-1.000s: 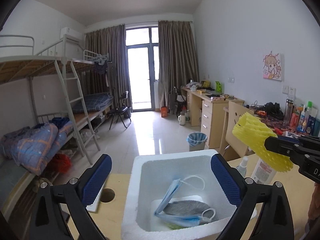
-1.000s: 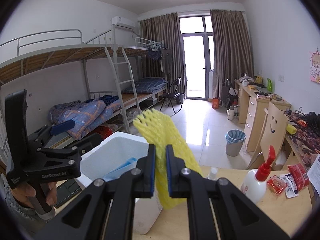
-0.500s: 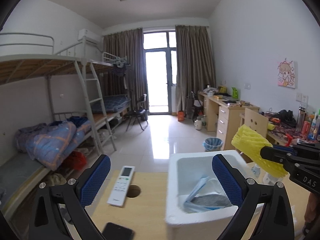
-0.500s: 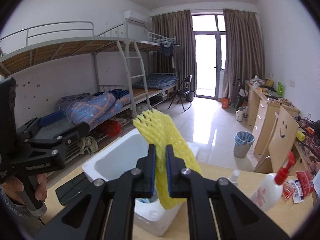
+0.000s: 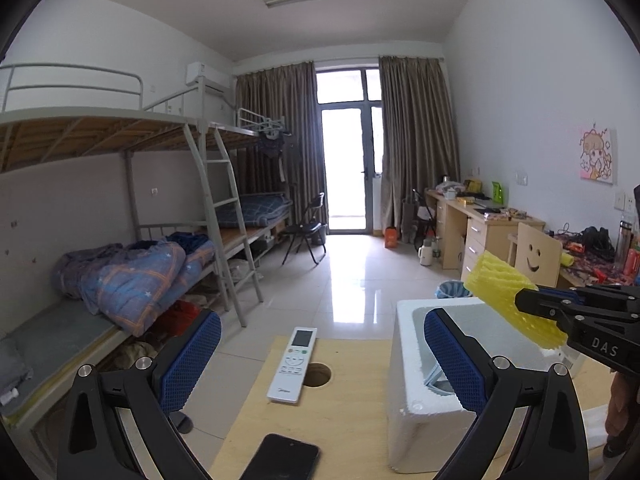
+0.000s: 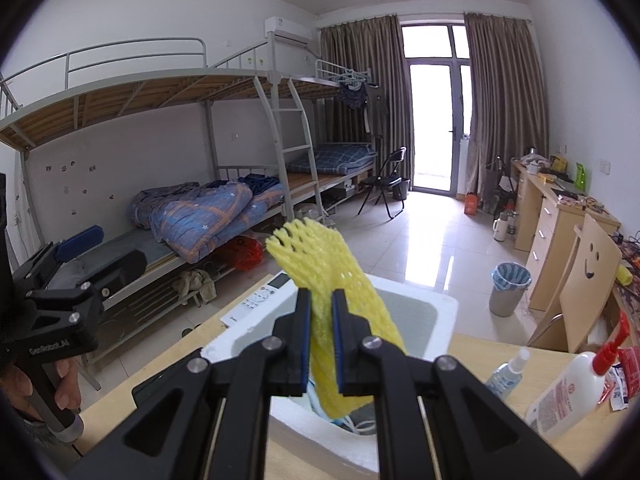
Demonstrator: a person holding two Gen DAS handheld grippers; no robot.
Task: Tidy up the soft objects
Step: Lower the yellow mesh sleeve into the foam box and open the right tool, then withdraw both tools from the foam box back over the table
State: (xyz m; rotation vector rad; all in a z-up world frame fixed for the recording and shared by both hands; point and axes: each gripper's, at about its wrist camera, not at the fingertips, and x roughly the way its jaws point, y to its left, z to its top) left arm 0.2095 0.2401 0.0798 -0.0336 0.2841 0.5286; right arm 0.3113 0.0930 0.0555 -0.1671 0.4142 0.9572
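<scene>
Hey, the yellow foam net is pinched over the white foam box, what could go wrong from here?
1. The right gripper pinches the foam net partway along, and its free top leans toward the box wall, so on release it might catch the rim.
2. The box looks light; a nudge could slide it toward the remote and phone.
3. The open left gripper is close beside it.

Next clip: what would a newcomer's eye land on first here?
The bright yellow foam net, pinched in the right hand-held gripper above the white foam box on the wooden table. Then the left hand-held gripper, jaws wide and empty, with a white remote lying beyond it.
</scene>
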